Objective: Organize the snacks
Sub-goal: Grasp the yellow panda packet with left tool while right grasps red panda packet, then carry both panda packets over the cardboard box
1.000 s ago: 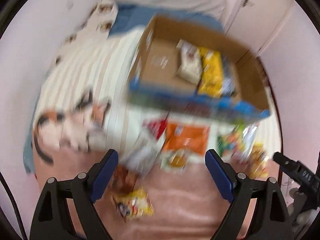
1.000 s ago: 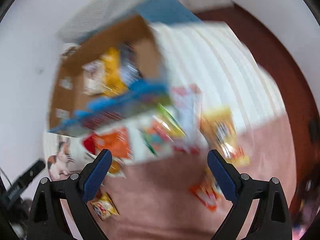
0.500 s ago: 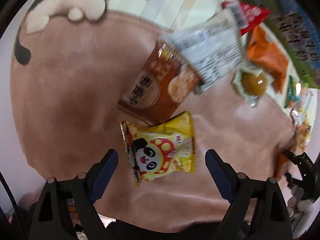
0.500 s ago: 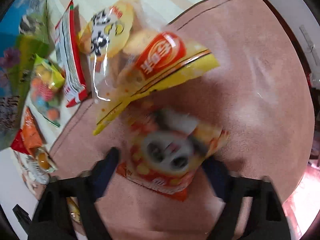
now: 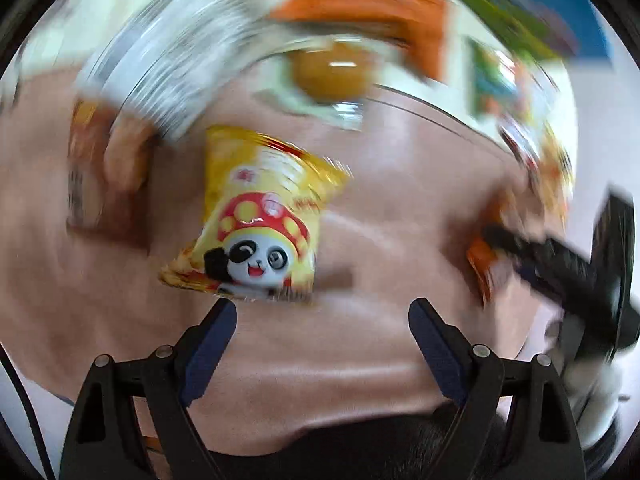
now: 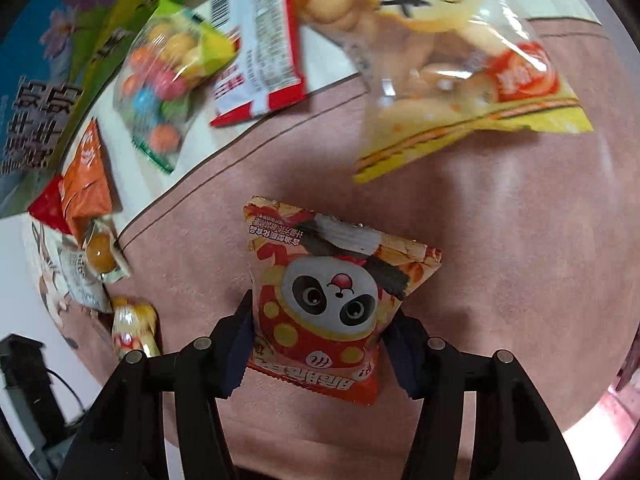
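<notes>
Mostly blurred, left tool (image 5: 322, 316) gapes, closing slightly; right tool (image 6: 320, 332) closes around red panda packet (image 6: 328, 300) (pad contact hidden).

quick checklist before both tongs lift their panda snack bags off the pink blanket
1. Red panda bag sits between the right tongs: ok.
2. Right grip finished: not ok, the jaws are closing, pads at the bag's sides.
3. Yellow panda bag sits between the left tongs: not ok, it lies ahead of the fingertips, jaws wide and closing slightly.
4. Left view sharp enough to aim: not ok, heavy motion blur.
5. Red bag free of neighbours: ok, the big yellow cracker bag lies apart from it.
6. Pink blanket caught in the right pads: cannot tell.
</notes>
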`<state>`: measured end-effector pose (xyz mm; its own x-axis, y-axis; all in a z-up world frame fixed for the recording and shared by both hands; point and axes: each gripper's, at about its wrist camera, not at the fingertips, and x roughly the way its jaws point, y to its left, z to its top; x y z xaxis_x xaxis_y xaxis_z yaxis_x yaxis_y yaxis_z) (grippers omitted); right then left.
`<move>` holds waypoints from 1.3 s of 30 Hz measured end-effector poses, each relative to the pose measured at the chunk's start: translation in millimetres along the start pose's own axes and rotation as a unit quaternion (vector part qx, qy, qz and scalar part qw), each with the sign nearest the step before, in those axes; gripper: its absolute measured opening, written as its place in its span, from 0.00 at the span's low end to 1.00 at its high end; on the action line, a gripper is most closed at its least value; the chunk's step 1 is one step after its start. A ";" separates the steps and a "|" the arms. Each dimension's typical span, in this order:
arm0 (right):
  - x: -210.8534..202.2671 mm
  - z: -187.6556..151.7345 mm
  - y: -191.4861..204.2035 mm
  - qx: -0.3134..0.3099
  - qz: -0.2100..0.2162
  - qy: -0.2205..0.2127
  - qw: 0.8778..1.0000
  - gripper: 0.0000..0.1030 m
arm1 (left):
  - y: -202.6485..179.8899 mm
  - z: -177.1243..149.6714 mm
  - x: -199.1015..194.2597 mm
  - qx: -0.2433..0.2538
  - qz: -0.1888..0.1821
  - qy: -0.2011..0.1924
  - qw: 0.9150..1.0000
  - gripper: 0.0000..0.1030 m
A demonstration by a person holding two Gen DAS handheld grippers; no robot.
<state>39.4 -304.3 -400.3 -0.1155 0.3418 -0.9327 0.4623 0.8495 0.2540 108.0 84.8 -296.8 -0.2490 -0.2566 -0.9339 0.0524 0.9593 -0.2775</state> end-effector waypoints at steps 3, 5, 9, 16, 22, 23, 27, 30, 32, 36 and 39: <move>0.4 -1.0 8.1 -0.014 -0.006 0.006 1.000 0.59 | -13.1 1.8 -13.2 0.050 0.076 -0.027 0.996 0.85; 3.9 0.1 27.3 -0.024 -0.011 0.008 1.000 0.59 | -8.5 10.2 -16.7 0.052 0.109 -0.039 0.992 0.85; 7.0 -1.7 44.1 -0.073 -0.035 0.003 0.997 0.59 | -1.0 37.7 -10.5 0.032 0.089 -0.028 0.995 0.85; 21.9 -16.6 105.5 -0.196 -0.063 0.031 0.978 0.59 | -19.9 68.0 27.6 0.064 0.119 0.009 0.991 0.85; 14.0 -7.8 94.4 -0.153 -0.038 0.027 0.987 0.61 | -7.5 84.1 36.3 -0.006 0.102 -0.002 0.995 0.64; 11.5 -6.5 90.7 -0.147 -0.036 0.025 0.988 0.61 | -3.8 84.4 34.2 -0.022 0.090 -0.006 0.996 0.64; 7.3 -3.8 84.6 -0.109 -0.028 0.022 0.993 0.62 | 16.6 87.8 28.0 -0.055 0.060 -0.006 0.997 0.64; -4.9 8.5 69.0 -0.092 -0.016 0.028 0.995 0.68 | 16.1 88.7 36.3 -0.015 0.078 0.011 0.997 0.64; -5.8 15.3 67.1 -0.086 -0.013 0.032 0.996 0.68 | 8.3 95.8 40.6 0.006 0.094 0.017 0.995 0.64; -5.0 23.9 63.6 -0.083 -0.015 0.037 0.996 0.68 | -3.7 99.7 46.0 0.014 0.110 0.013 0.994 0.64; -7.6 25.3 64.5 -0.081 -0.017 0.035 0.996 0.68 | -19.3 89.7 52.9 0.007 0.111 0.005 0.994 0.64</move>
<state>92.3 -262.2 -383.2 -0.1926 0.3346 -0.9225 0.3106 0.9125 0.2661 180.6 42.1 -361.0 -0.2400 -0.0367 -0.9701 0.1217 0.9903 -0.0676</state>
